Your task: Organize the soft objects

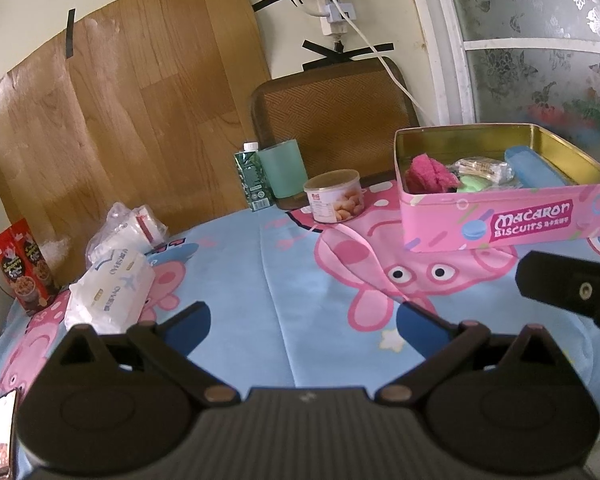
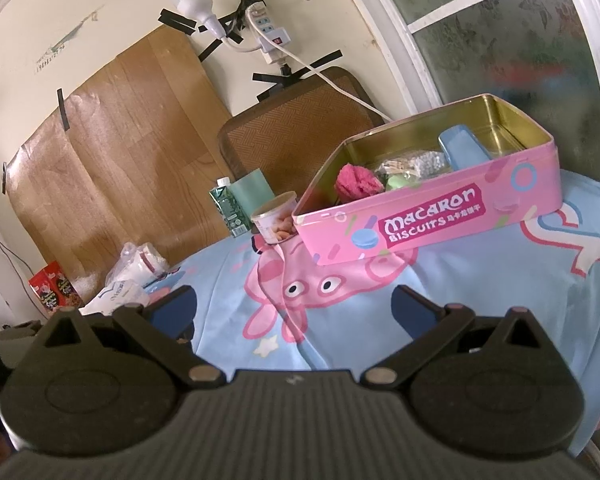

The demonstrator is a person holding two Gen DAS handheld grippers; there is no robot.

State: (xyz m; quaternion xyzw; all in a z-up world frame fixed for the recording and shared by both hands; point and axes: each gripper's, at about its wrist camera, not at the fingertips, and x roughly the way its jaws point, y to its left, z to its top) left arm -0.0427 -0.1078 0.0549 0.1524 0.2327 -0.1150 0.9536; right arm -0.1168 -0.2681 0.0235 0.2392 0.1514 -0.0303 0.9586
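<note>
A pink "Macaron Biscuits" tin (image 1: 512, 216) (image 2: 432, 220) stands open on the cartoon tablecloth. Inside lie a pink fuzzy cloth (image 1: 430, 174) (image 2: 358, 182), a green soft piece (image 1: 474, 185) (image 2: 398, 181), a clear packet (image 1: 482, 167) (image 2: 412, 164) and a blue case (image 1: 536, 170) (image 2: 462, 148). A white tissue pack (image 1: 110, 292) (image 2: 118, 296) and a crumpled plastic bag (image 1: 126, 228) (image 2: 138, 264) lie at the left. My left gripper (image 1: 302, 322) is open and empty above the cloth. My right gripper (image 2: 294, 306) is open and empty, in front of the tin; its body (image 1: 568, 292) shows in the left wrist view.
A snack can (image 1: 334, 196) (image 2: 274, 216), a green carton (image 1: 252, 176) (image 2: 228, 206) and a green cup (image 1: 282, 172) (image 2: 254, 190) stand at the table's back. Red boxes (image 1: 22, 268) (image 2: 56, 286) stand at far left. A chair back (image 1: 336, 112) and wall are behind.
</note>
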